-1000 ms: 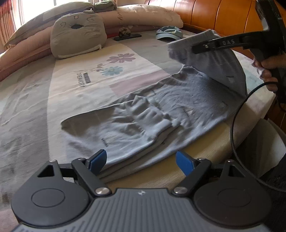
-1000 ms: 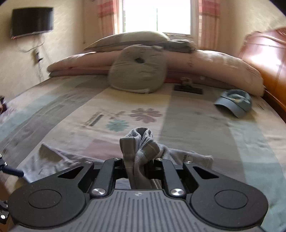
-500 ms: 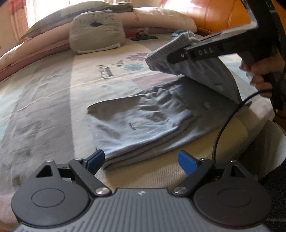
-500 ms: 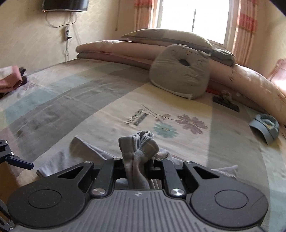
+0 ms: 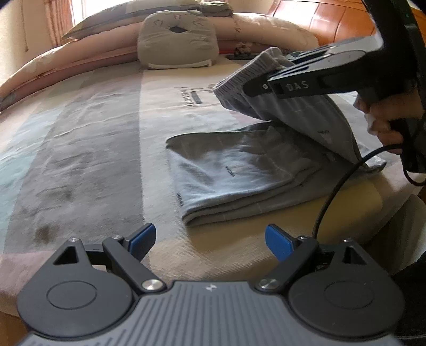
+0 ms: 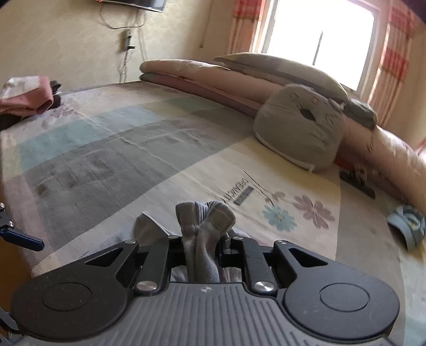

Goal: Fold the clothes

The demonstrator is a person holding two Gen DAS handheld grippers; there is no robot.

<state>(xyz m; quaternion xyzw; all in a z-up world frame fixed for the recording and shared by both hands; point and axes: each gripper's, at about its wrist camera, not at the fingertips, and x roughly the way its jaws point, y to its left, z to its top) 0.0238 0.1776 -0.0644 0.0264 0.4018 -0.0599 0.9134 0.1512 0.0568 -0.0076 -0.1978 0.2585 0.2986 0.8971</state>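
On bed (image 5: 93,149), right tool (image 6: 203,241) gripping grey garment (image 5: 239,170)

Soft grey knit garment (image 5: 239,170), ribbed hem; matt patterned bedcover (image 5: 93,149); glossy wooden headboard (image 5: 327,24)

1. The black right gripper (image 6: 203,248) pinches a bunched grey ribbed fabric hem (image 6: 205,221) between its jaws.
2. Beyond it spreads a patchwork bedspread with printed flowers (image 6: 111,159).
3. A grey cat-face cushion (image 6: 298,133) leans on rolled pink bedding (image 6: 202,77), far right.
4. A light blue cap (image 6: 407,226) lies at the right edge.
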